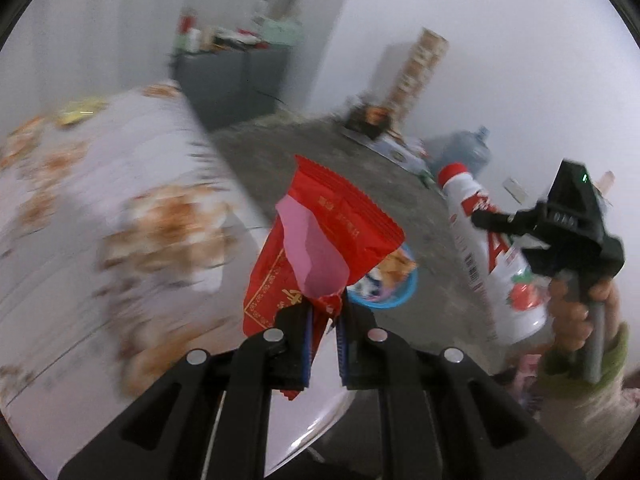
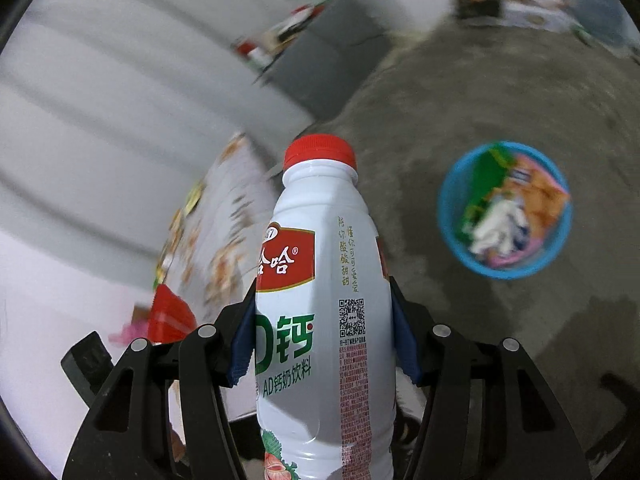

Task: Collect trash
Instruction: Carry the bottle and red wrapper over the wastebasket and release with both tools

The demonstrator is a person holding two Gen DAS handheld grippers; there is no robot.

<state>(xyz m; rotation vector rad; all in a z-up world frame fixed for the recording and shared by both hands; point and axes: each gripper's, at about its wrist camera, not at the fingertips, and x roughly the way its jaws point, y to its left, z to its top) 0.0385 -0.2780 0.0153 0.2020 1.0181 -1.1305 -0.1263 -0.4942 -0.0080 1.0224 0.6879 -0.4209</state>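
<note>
So the floor (image 2: 500,92) is bare grey concrete, kinda stained, with plain pale walls (image 1: 500,60) around it, and there's a counter (image 1: 100,220) under a white cloth with an orange flower print, all smeared by blur. A dark grey cabinet (image 1: 236,80) sits against the far wall with clutter on top, too blurry to tell what. A big water jug (image 1: 466,150) stands by the wall. The blue bin (image 2: 446,216) is on the floor, already stuffed with wrappers. Left claw (image 1: 325,312) is pressed together, pinching a red wrapper (image 1: 320,236) up in the air above the bin. Right claw (image 2: 322,320) grips a white bottle (image 2: 320,280) with a red cap, off to the bin's left.
</note>
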